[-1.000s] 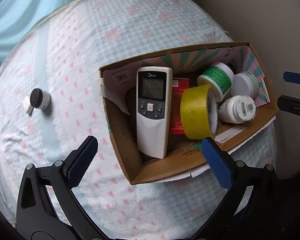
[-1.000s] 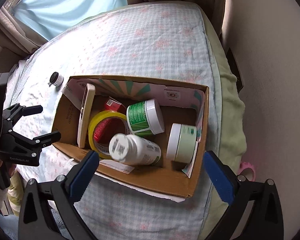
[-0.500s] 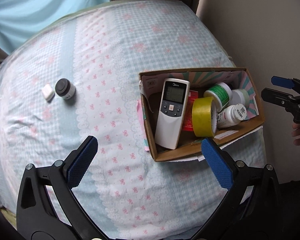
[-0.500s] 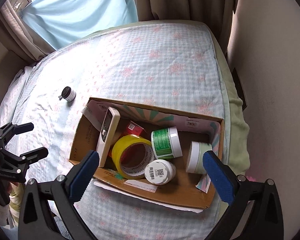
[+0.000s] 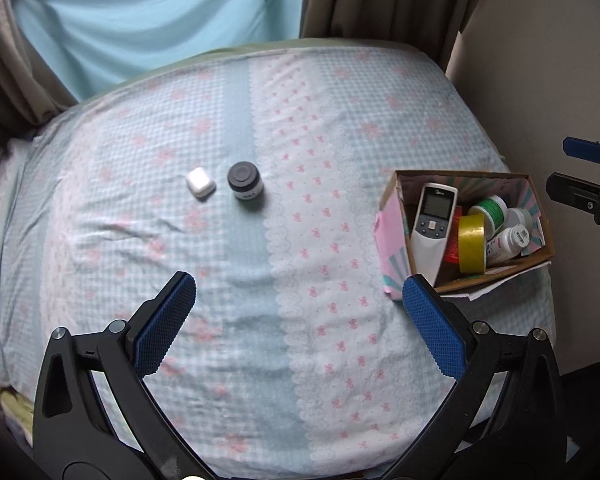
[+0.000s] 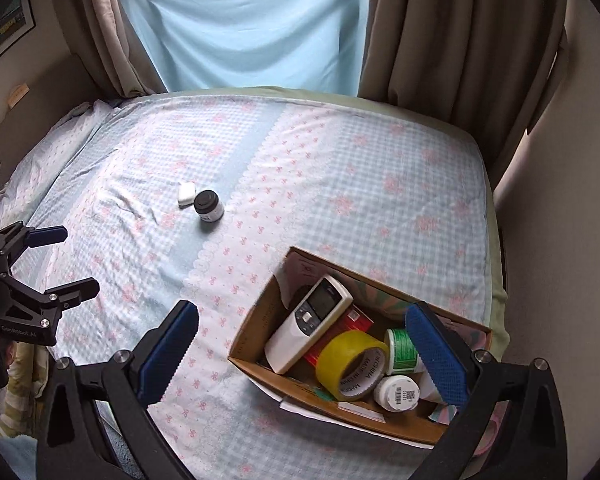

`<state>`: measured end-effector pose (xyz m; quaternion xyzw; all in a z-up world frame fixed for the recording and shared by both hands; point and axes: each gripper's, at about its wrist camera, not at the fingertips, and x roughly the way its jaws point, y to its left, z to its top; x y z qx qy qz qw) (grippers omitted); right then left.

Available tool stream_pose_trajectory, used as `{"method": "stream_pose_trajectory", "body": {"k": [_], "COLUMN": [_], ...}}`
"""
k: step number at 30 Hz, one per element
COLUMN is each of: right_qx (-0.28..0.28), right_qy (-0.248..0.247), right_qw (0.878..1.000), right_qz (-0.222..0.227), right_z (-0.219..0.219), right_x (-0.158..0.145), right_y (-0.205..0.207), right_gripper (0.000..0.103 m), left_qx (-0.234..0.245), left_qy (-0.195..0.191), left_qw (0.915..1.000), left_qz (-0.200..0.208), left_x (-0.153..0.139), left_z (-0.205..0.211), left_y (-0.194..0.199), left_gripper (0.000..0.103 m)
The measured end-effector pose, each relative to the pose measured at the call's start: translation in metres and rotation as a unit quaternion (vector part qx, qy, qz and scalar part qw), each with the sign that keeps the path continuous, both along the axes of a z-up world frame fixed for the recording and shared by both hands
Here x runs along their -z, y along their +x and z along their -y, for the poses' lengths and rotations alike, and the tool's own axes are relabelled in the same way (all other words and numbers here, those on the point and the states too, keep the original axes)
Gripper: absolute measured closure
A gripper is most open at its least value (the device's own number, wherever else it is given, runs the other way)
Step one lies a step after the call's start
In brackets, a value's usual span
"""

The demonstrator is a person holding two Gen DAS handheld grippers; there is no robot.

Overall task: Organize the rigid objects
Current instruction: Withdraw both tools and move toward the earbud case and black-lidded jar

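A small black-lidded round jar (image 5: 245,186) and a white rounded plastic case (image 5: 199,183) lie just apart at mid-bed, at 11 o'clock from my left fingers (image 5: 300,326), wide apart and empty. The brown cardboard box (image 6: 256,354) sits at 3 o'clock; my right fingers (image 6: 302,350), likewise spread and empty, hover above it. The soft checked bedsheet (image 5: 332,128) may let the jar tip or roll if nudged.

Readable markings, as seen from my jaws:
- Yellow tape roll (image 6: 352,364), inner core: "MADE IN CHINA".
- My left gripper (image 6: 58,264), body: "GenRobot AI".
- White bottle (image 6: 397,393), cap: barcode and QR code, digits too small to read.
- Remote control (image 5: 433,232): brand above the screen, blurred.
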<state>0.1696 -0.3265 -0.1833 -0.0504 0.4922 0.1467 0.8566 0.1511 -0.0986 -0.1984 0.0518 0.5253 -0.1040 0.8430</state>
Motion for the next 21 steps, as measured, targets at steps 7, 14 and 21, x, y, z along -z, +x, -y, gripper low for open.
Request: {"method": "stream_pose_trajectory", "body": {"k": [7,14,21], "right_qx": [0.029,0.085,0.14], "right_qy": [0.004,0.01,0.034], "right_qw": [0.999,0.996,0.99], "right_qz": [0.029,0.022,-0.004], "right_z": [-0.075,-0.153,-0.212], "right_x": [-0.025,-0.008,0.056], "right_y": [0.011,0.037,0.078], "right_gripper": [0.0,0.0,0.0], "left_qx": [0.017,0.057,0.12], "left_qy": [0.025,0.012,-0.003], "left_qw": [0.9986,0.9973,0.9924], "left_qz": [0.042,0.043,0.028], "left_x": [-0.017,0.005,0.074], "left_z": [-0.074,-0.154,-0.199], "left_y": [0.021,0.079,0.153], "left_gripper": [0.0,0.0,0.0]}}
